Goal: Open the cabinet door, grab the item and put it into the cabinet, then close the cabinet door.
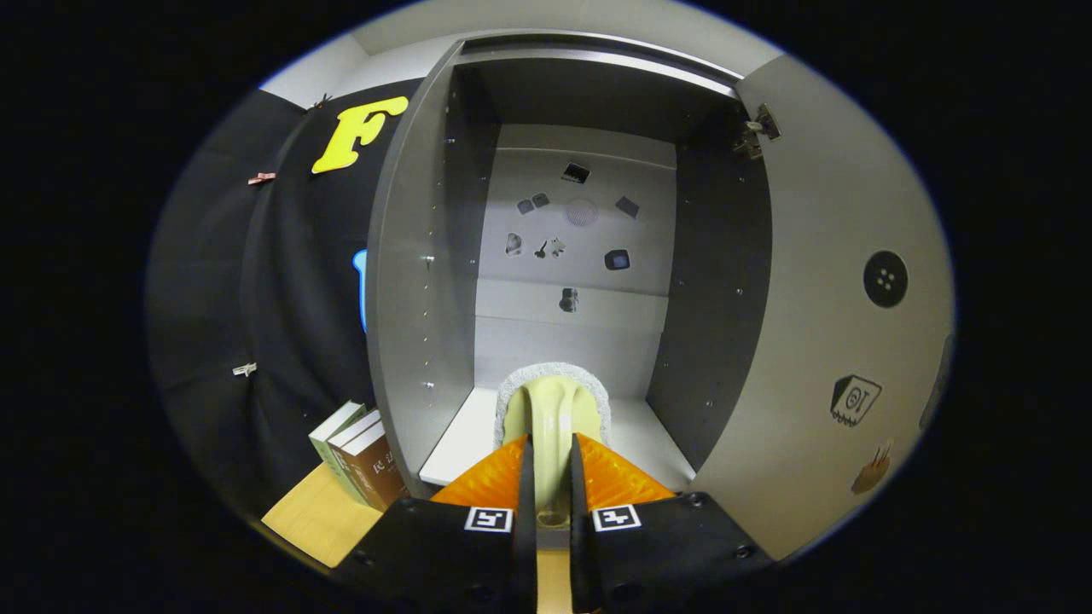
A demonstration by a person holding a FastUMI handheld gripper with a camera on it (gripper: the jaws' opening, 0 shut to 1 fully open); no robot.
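My gripper (550, 456) is shut on the pale cream handle of a brush (553, 409), both fingers pressing on the handle. The brush's oval head with its grey-white fuzzy rim sticks out just ahead of the fingers. It hangs over the front of the cabinet floor (465, 439). The grey cabinet (426, 281) stands straight ahead with its door (836, 324) swung wide open to the right of the fingers. The inside is bare apart from small stickers on the back panel (572, 222).
Several books (363, 460) stand against the cabinet's left outer wall on a light wooden tabletop (311, 516). The open door carries stickers and a hinge (755, 132) near its top. Black cloth hangs to the left of the cabinet.
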